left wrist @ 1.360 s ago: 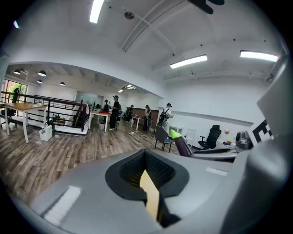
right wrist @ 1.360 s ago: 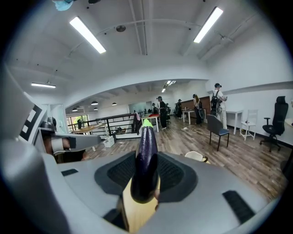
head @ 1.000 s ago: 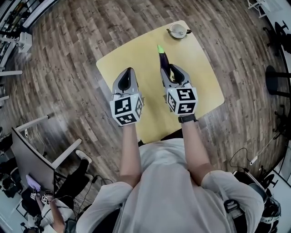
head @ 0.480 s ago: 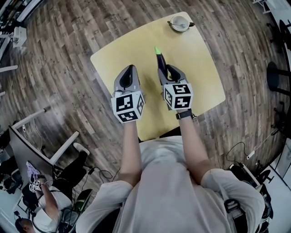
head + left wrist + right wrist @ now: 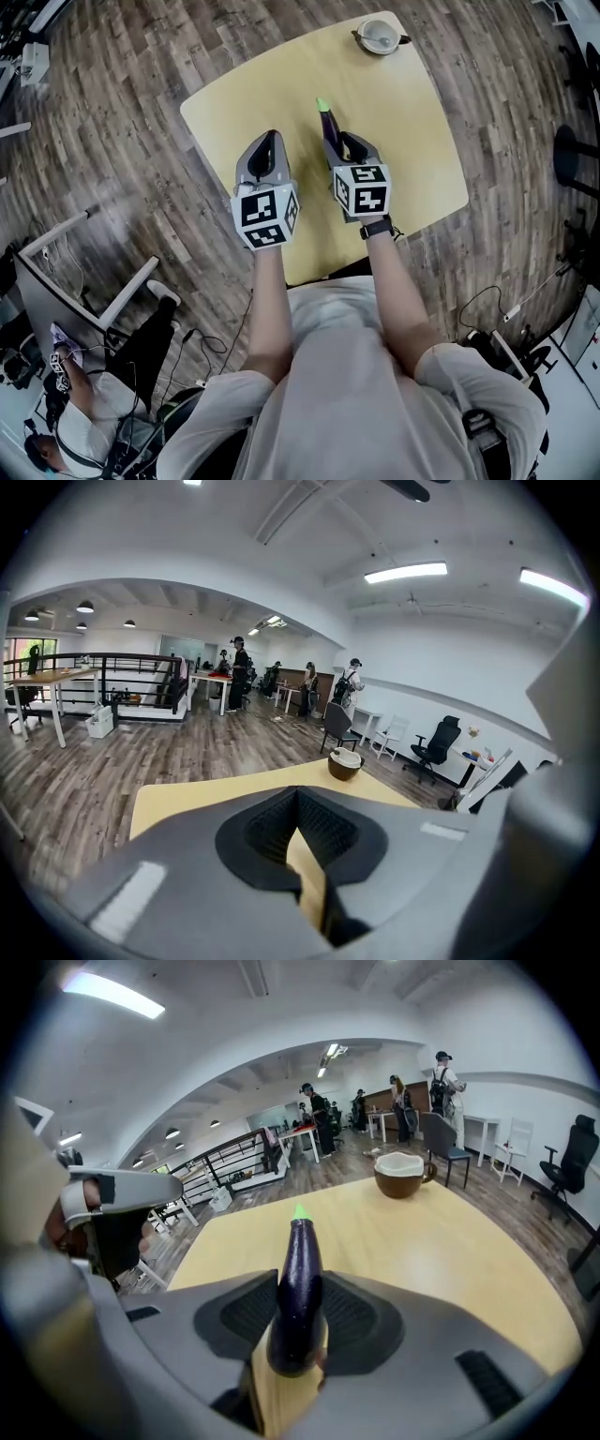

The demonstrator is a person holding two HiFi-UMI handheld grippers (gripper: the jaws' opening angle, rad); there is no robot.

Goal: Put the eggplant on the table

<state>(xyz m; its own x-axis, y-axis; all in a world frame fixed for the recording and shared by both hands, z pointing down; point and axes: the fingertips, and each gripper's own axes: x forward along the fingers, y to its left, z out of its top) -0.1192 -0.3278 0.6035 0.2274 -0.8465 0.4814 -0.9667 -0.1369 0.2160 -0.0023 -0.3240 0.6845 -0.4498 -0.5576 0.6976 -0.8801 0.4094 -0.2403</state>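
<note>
Eggplant (image 5: 328,120), dark purple and glossy with a bright green tip, sits clamped in your right hand-held gripper (image 5: 341,148). It sticks out forward over the pale yellow square surface (image 5: 412,141) with its green tip pointing away from you. From the head view you only get its front half, because the marker cube covers the rest. The right gripper view fills that in: the ribbed pads press on both sides of the eggplant's (image 5: 298,1279) thick end, and its blunt base shows between the jaws of that hand-held gripper (image 5: 300,1326). No view shows whether it touches the surface (image 5: 450,1260).

Your left hand-held gripper (image 5: 268,142) is just beside the right one, over the near part of the surface. Its own view shows the jaws brought together at the tips with nothing between them (image 5: 300,825), only a sliver of yellow behind.

A brown cup with a white inside (image 5: 379,36) stands at the far corner, well apart from both tools. The head view shows it from above, and the gripper views (image 5: 401,1174) show its handle and side.
</note>
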